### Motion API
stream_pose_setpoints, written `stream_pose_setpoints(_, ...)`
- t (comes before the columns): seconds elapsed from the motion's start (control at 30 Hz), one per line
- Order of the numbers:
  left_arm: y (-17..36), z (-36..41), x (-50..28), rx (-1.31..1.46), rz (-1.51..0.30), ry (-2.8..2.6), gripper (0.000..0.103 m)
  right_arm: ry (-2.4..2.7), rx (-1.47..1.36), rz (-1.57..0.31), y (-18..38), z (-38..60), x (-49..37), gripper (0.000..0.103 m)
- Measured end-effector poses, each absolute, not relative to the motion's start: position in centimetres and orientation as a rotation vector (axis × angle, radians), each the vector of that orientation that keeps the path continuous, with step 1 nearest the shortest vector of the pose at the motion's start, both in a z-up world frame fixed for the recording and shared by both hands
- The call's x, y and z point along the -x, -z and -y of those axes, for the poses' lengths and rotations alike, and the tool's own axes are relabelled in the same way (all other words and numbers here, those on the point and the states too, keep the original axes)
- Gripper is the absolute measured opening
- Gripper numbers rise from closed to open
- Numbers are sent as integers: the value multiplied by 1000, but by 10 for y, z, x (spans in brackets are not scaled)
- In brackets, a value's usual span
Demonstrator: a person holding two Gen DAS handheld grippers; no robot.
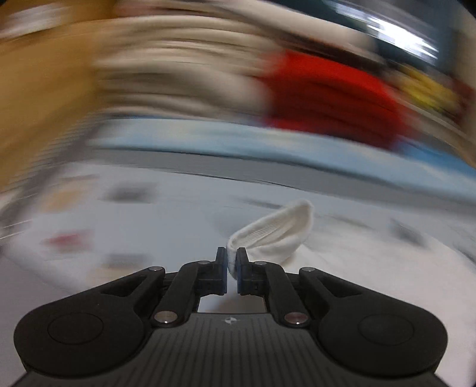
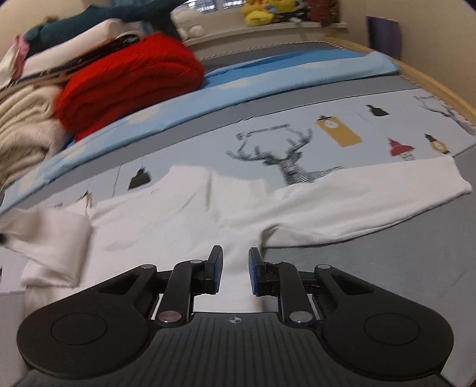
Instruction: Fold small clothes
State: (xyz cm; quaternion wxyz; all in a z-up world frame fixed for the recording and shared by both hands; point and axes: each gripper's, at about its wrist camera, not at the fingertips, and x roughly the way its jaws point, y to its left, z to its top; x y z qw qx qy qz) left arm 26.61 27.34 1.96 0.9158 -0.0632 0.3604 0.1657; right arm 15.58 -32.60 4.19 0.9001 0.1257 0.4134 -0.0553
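Note:
A small white long-sleeved garment (image 2: 184, 214) lies spread on a printed sheet on the bed. My left gripper (image 1: 231, 262) is shut on the ribbed white sleeve cuff (image 1: 276, 229) and holds it lifted; that view is strongly motion-blurred. The lifted sleeve shows folded over at the left of the right wrist view (image 2: 53, 238). My right gripper (image 2: 235, 268) is open, its fingers either side of the garment's lower edge. The other sleeve (image 2: 386, 193) stretches out to the right.
A red knit (image 2: 128, 80) and cream clothes (image 2: 23, 128) are stacked at the back left on a light blue sheet (image 2: 267, 77). The printed sheet has a deer drawing (image 2: 285, 160). A wooden bed edge (image 2: 431, 86) runs along the right. Plush toys (image 2: 267, 12) sit on a far shelf.

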Motion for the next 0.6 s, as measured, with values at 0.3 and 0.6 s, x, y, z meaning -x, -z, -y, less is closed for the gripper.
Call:
stream_pose_setpoints(0.3,4,-403,-231,444,-771,-626,32,114,-194,-929,-22,306,-160,20)
stream_pose_setpoints(0.6,46,-260,-287,310,-851,-96,40,100,-201,-1011,-1,292,-166,20)
